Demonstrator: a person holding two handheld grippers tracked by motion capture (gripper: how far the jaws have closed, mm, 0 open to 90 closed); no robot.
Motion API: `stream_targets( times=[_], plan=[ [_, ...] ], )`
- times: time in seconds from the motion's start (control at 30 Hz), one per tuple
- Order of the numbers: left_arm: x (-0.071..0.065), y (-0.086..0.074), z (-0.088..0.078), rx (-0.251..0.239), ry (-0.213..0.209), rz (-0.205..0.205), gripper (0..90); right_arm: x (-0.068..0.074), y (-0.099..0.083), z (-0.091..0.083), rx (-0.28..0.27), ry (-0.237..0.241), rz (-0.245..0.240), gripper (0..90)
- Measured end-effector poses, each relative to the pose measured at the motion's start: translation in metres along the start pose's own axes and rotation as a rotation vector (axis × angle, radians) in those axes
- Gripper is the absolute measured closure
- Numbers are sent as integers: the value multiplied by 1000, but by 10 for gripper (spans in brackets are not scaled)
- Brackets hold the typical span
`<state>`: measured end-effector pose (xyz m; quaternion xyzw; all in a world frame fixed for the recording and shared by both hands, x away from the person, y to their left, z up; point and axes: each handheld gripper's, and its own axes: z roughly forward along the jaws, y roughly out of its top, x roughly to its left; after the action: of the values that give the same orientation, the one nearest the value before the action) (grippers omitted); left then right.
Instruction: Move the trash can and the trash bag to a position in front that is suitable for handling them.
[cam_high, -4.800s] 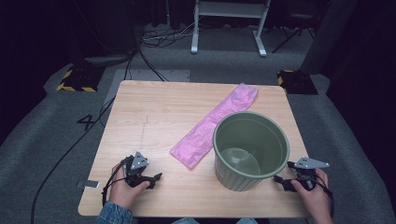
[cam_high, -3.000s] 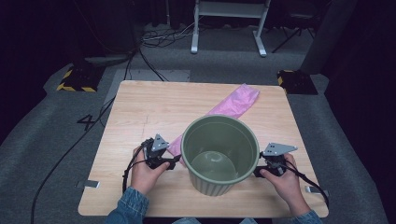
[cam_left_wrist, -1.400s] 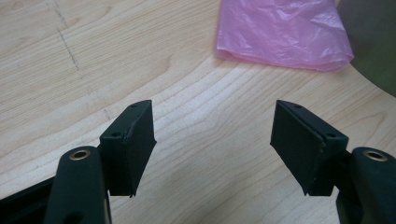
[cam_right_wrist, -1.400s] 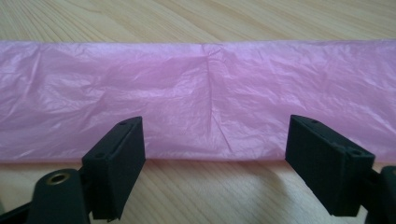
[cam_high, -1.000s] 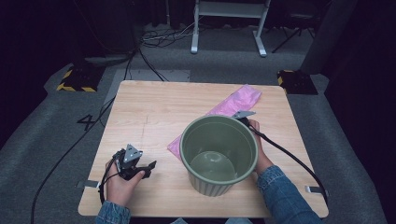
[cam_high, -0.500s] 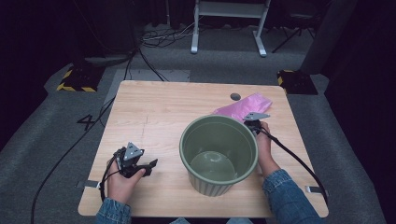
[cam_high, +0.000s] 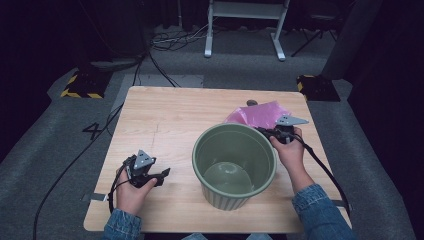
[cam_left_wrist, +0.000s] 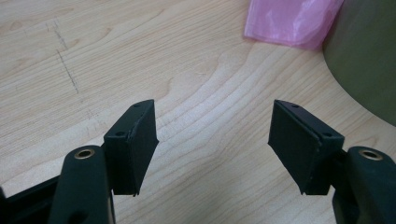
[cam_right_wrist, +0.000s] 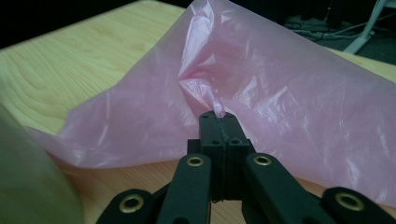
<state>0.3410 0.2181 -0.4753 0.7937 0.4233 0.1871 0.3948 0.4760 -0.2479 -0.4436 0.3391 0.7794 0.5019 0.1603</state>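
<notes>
At the left of the table (cam_high: 165, 115) we see the left claw (cam_high: 161, 176) spread wide over bare wood, holding nothing. The green bucket (cam_high: 234, 165) stands upright in the middle. Just behind its far right rim, the right claw (cam_right_wrist: 218, 122) is pressed together, pinching a fold of the pink plastic bag (cam_right_wrist: 280, 93) and lifting it off the table.

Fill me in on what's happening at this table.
A person works at a wooden table with a gripper in each hand. The right gripper is shut on a fold of a pink plastic bag, which lies bunched behind a green ribbed bin; part of the bag is raised off the wood. The left gripper rests near the table's front left, jaws open with nothing between them. The bin stands upright.
</notes>
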Motion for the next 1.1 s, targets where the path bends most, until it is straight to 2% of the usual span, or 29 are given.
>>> stream_targets(
  times=[0.07, 0.43, 0.8, 0.9, 0.93, 1.1],
  plan=[
    [0, 1, -1, -2, 2, 4, 323, 1, 6, -11, -39, 15, -7, 900],
    [0, 2, 2, -4, -3, 4, 324, 1, 23, -47, -138, 47, -3, 900],
    [0, 5, 4, -12, -7, 3, 324, 5, 41, -81, -194, 72, -21, 900],
    [0, 6, 4, -12, -10, 6, 324, 7, 44, -86, -184, 72, -39, 900],
    [0, 6, 5, -10, -10, 8, 324, 8, 47, -93, -181, 66, -56, 900],
    [-1, 7, 7, -9, -14, 13, 324, 12, 56, -109, -203, 60, -81, 900]
  ],
)
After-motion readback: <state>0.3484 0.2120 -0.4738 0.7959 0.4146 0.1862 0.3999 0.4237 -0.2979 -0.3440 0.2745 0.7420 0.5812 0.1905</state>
